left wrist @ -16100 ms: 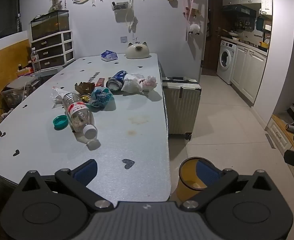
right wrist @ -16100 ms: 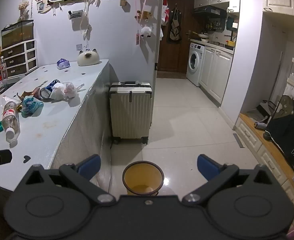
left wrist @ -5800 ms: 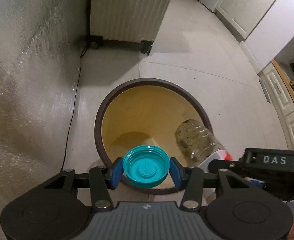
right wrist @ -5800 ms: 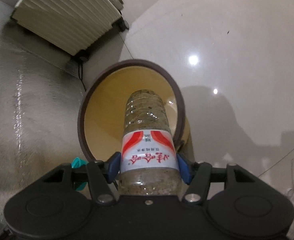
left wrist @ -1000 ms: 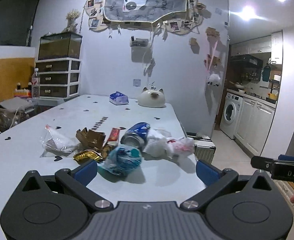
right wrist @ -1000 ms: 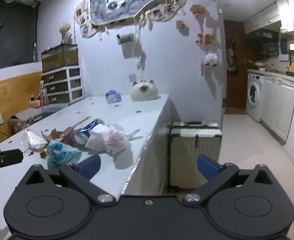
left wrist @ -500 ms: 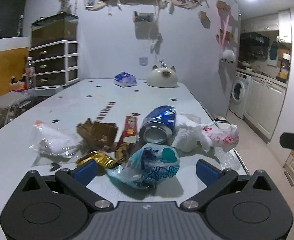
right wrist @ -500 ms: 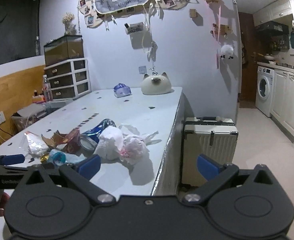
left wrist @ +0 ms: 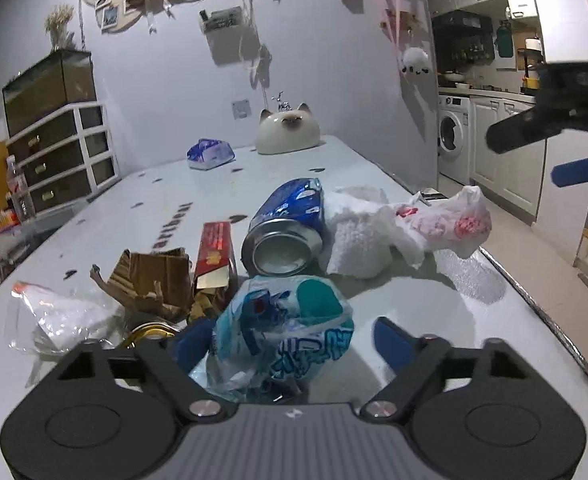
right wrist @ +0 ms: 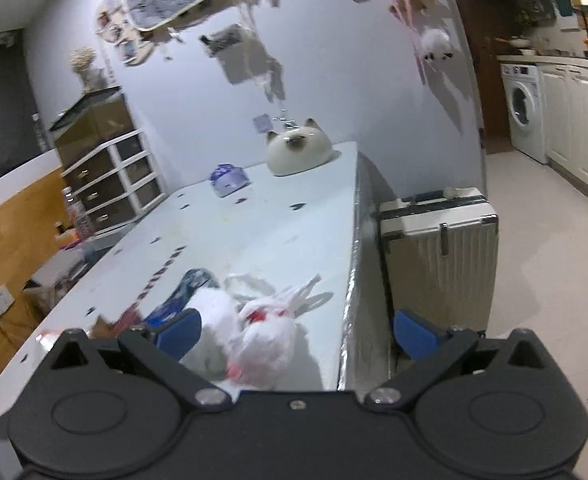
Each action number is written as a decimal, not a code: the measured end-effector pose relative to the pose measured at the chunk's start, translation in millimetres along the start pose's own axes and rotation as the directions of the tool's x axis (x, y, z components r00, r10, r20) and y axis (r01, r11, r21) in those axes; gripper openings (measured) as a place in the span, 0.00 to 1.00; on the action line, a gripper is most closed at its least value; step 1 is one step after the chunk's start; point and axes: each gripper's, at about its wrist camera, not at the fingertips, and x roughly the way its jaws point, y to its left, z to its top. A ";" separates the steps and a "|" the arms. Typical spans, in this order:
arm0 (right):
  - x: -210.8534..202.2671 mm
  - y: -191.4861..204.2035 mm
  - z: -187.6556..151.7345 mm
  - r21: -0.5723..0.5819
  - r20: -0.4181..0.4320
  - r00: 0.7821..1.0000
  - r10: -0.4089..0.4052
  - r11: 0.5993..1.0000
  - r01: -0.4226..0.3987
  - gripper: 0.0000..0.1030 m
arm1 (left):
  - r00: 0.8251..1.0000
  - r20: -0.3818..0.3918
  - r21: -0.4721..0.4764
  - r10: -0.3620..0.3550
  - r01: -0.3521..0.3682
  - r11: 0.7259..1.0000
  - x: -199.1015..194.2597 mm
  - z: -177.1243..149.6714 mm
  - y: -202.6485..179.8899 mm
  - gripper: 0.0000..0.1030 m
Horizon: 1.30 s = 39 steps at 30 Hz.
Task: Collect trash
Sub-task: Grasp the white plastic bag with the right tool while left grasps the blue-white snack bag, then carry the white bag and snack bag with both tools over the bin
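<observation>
Trash lies heaped on a pale counter point(left wrist: 434, 304) in a dim kitchen-side room. Only the left wrist view takes in the whole pile: a crumpled blue-and-teal plastic bag point(left wrist: 281, 336) at lower centre, a crushed blue can point(left wrist: 285, 228) on its side behind it, a red carton point(left wrist: 213, 250), torn cardboard point(left wrist: 149, 280), a clear wrapper point(left wrist: 61, 314) at lower left, and a white tissue wad point(left wrist: 362, 236) touching a pink-printed bag point(left wrist: 450, 222) at right of centre. The right wrist view, blurred, shows instead the counter's far edge and a ribbed suitcase point(right wrist: 440, 256) standing on the floor beside it, at right of the frame.

The left tongs point(left wrist: 289, 344) have just been closing and now straddle the blue-and-teal bag; the left pad seems to touch it, the right pad stands clear. The right tongs point(right wrist: 296, 330) are spread wide over the tissue wad and pink-printed bag, holding nothing; they also show at the upper right of the left view.
</observation>
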 end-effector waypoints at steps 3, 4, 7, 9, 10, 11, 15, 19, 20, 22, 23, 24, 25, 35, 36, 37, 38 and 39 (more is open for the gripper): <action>21.5 1.5 4.6 0.002 -0.026 1.000 0.010 1.000 -0.009 1.00 | 1.000 -0.017 -0.032 0.008 -0.009 0.999 3.2 0.5 4.9 0.72; 29.3 2.5 5.0 0.009 -0.046 0.999 0.017 1.000 -0.017 1.00 | 1.000 -0.018 -0.044 0.008 -0.009 0.999 3.7 0.5 6.9 0.71; 47.5 8.6 3.0 -0.001 -0.095 0.995 0.027 1.000 -0.027 0.90 | 1.000 -0.016 -0.063 0.003 -0.004 0.998 3.5 0.2 9.6 0.68; 57.8 13.4 -1.7 -0.021 -0.127 0.991 0.030 0.999 -0.033 0.88 | 1.000 -0.009 -0.071 0.005 -0.006 0.997 2.2 0.1 10.8 0.66; 61.9 15.3 -4.7 -0.029 -0.142 0.989 0.029 0.999 -0.033 0.84 | 1.000 -0.007 -0.075 0.006 -0.007 0.997 1.8 0.0 11.3 0.65; 64.3 16.3 -7.0 -0.036 -0.155 0.987 0.030 0.999 -0.036 0.82 | 1.000 -0.006 -0.083 0.005 -0.005 0.997 1.2 -0.3 12.1 0.64; 68.6 16.0 -16.8 -0.041 -0.194 0.980 0.031 0.998 -0.040 0.60 | 1.000 0.004 -0.112 -0.023 0.024 0.993 -3.2 -2.0 13.8 0.61; 64.6 8.6 -23.1 -0.021 -0.209 0.977 0.036 0.999 -0.041 0.37 | 0.999 0.013 -0.138 -0.035 0.037 0.990 -8.8 -3.8 11.5 0.58; 62.9 6.9 -25.1 -0.021 -0.213 0.976 0.038 0.999 -0.043 0.35 | 0.999 0.015 -0.147 -0.038 0.040 0.988 -10.2 -4.4 11.3 0.57; 59.0 4.0 -28.7 -0.028 -0.216 0.976 0.031 0.999 -0.038 0.31 | 0.999 0.019 -0.170 -0.041 0.043 0.985 -14.2 -6.2 10.5 0.56; 55.8 2.9 -30.4 -0.035 -0.212 0.977 0.027 0.999 -0.035 0.30 | 0.999 0.020 -0.175 -0.040 0.043 0.984 -16.1 -6.9 9.9 0.56; 52.8 2.1 -31.9 -0.043 -0.209 0.978 0.024 0.999 -0.034 0.29 | 0.999 0.021 -0.179 -0.039 0.042 0.983 -17.9 -7.6 8.5 0.56; 48.7 1.5 -33.9 -0.053 -0.204 0.979 0.024 0.998 -0.035 0.28 | 0.999 0.022 -0.182 -0.039 0.042 0.982 -19.4 -7.8 7.3 0.55; -5.7 -4.9 -54.3 -0.097 -0.147 0.988 0.058 0.993 -0.072 0.24 | 0.998 0.038 -0.231 -0.043 0.051 0.972 -40.5 -17.2 -5.6 0.52; -10.9 -5.3 -56.0 -0.100 -0.138 0.989 0.057 0.992 -0.071 0.24 | 0.998 0.038 -0.235 -0.042 0.050 0.971 -42.8 -18.1 -7.0 0.52; -15.7 -5.8 -57.4 -0.105 -0.130 0.990 0.056 0.992 -0.070 0.24 | 0.998 0.038 -0.239 -0.041 0.049 0.970 -45.7 -19.0 -8.6 0.51; -20.8 -6.4 -58.8 -0.110 -0.122 0.991 0.056 0.991 -0.070 0.24 | 0.998 0.038 -0.243 -0.040 0.048 0.969 -48.7 -19.5 -10.0 0.51; -26.1 -6.6 -60.2 -0.117 -0.115 0.992 0.055 0.991 -0.069 0.24 | 0.999 0.039 -0.247 -0.038 0.047 0.968 -52.3 -20.2 -11.7 0.51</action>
